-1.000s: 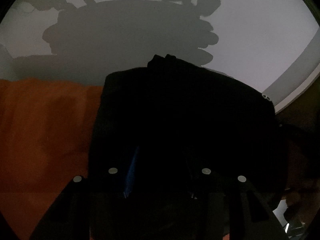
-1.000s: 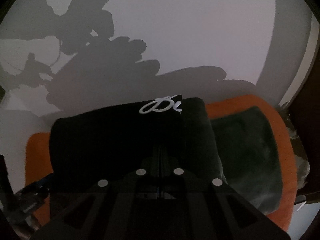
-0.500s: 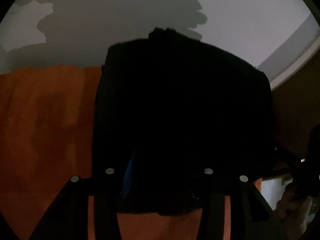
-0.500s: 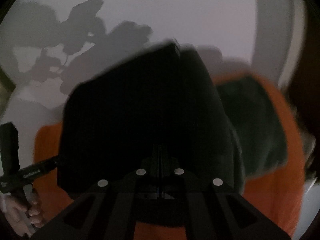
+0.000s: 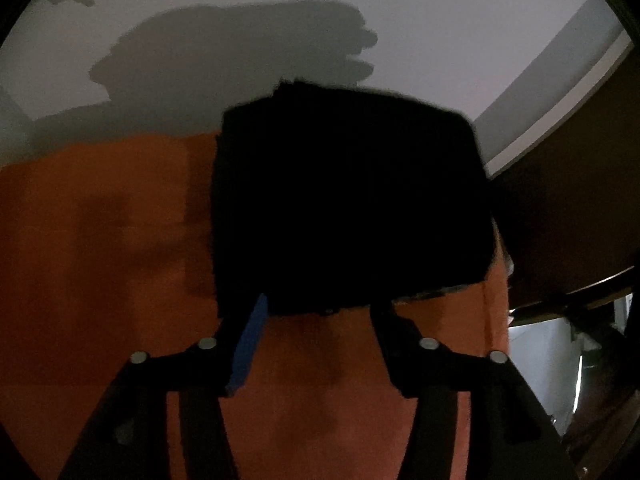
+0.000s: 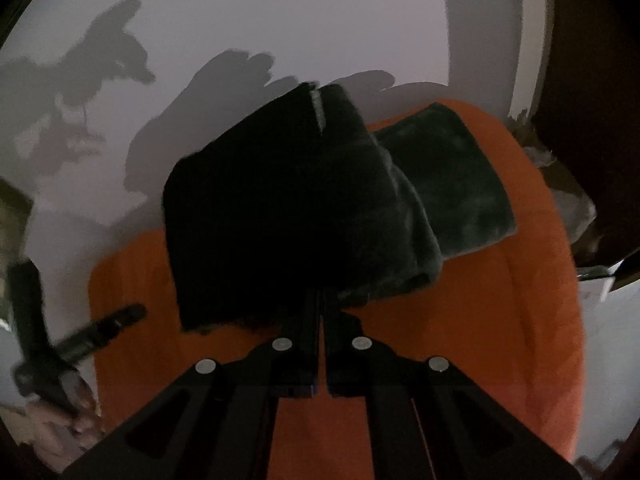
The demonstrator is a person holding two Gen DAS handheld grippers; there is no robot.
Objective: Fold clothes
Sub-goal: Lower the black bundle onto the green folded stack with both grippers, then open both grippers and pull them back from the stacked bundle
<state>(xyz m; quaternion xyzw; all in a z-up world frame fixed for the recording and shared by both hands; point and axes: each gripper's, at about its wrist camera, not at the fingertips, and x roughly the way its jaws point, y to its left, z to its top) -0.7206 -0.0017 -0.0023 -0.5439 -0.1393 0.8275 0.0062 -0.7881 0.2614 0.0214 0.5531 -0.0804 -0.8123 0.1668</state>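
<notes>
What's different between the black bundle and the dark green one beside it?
The black bundle is pinched in the shut right claw; the green bundle lies untouched. Black looks bigger and nearer, partly covering the green one. Both are folded, over the orange cloth.

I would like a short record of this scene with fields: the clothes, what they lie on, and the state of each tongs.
garment in work: folded black garment
neighbour: folded dark green towel, beside it
underlay: orange cloth on a white surface
left tongs: open, jaws have just been opening; garment's near edge at the tips, not pinched
right tongs: shut, apparently on the garment's near edge
</notes>
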